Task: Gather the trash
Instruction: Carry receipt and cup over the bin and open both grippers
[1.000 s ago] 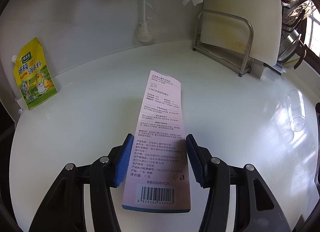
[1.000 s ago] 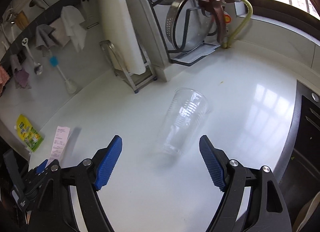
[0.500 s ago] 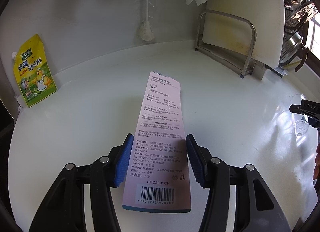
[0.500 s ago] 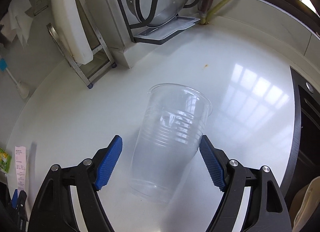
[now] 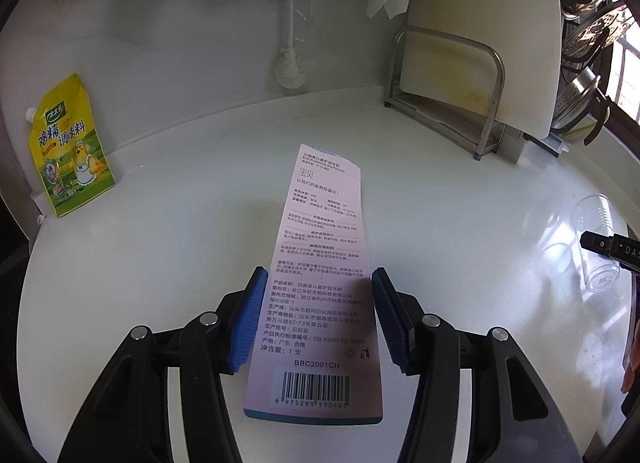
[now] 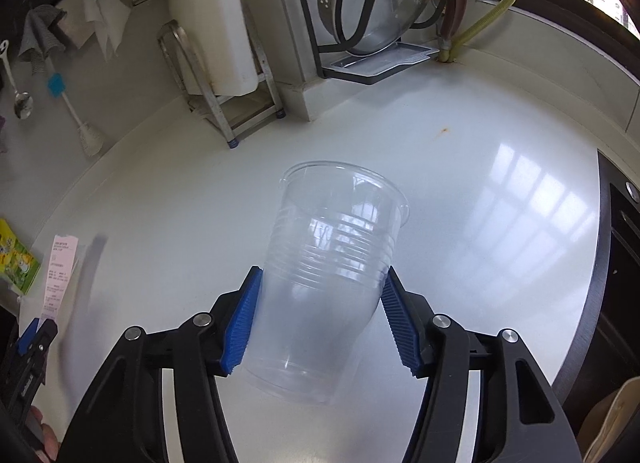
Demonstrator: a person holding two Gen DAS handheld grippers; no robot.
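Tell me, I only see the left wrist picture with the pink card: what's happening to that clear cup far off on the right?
Observer: The right gripper has it. In the right wrist view the clear cup sits between its blue pads, both touching the cup's sides.
Operator: Which way does the cup's mouth point?
Observer: Away from the gripper, toward the dish rack at the back of the counter.
Operator: Anything dirty near it?
Observer: A small brownish spot on the counter, beyond the cup's rim.
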